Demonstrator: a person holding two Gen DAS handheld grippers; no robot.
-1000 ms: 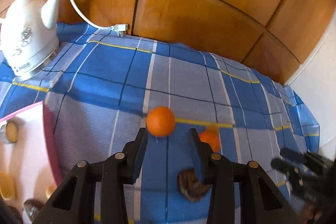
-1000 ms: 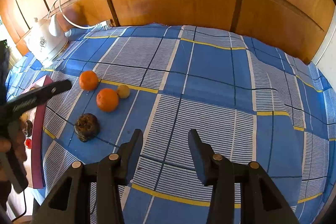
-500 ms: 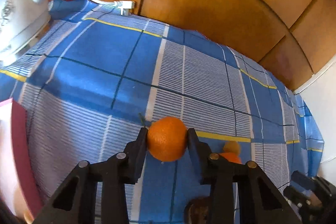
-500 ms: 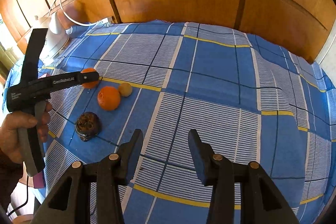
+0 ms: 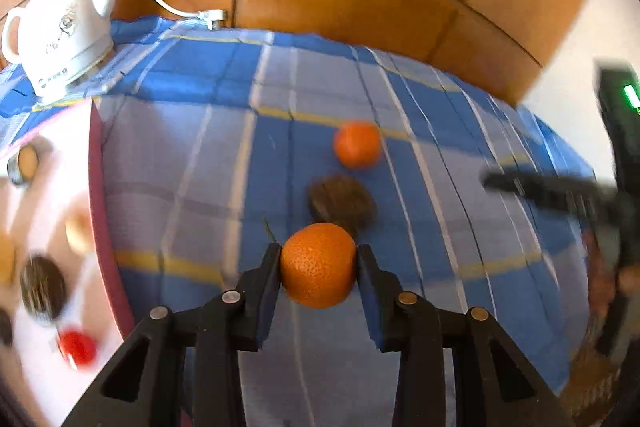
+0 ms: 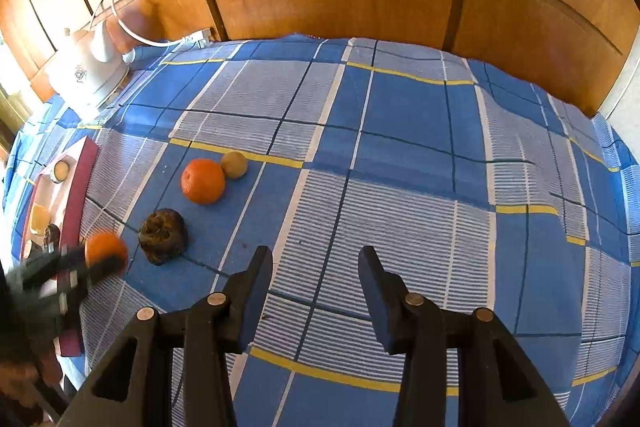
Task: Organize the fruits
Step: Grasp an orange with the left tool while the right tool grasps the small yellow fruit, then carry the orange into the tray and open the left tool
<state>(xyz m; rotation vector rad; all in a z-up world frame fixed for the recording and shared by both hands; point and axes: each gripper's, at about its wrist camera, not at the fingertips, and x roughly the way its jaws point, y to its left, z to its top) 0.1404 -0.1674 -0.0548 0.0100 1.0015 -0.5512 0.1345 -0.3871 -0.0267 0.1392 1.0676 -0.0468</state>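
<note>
My left gripper (image 5: 318, 259) is shut on an orange (image 5: 318, 265), which hangs clear of the blue checked cloth. The right wrist view shows that orange (image 6: 105, 249) at the lower left, blurred, beside the pink-rimmed tray (image 6: 76, 195). On the cloth lie a second orange (image 6: 203, 181), a small yellowish fruit (image 6: 234, 165) touching it, and a dark wrinkled fruit (image 6: 163, 235). My right gripper (image 6: 316, 267) stands open over bare cloth, nothing between its fingers, to the right of the fruits.
A white kettle (image 5: 66, 31) with a cord stands at the back left against wooden panels. The white tray (image 5: 52, 227) holds several small fruits and a red one. The cloth falls away at the right edge.
The left gripper closed on the far orange, lifted it and carried it back toward the tray. The right gripper has kept still.
</note>
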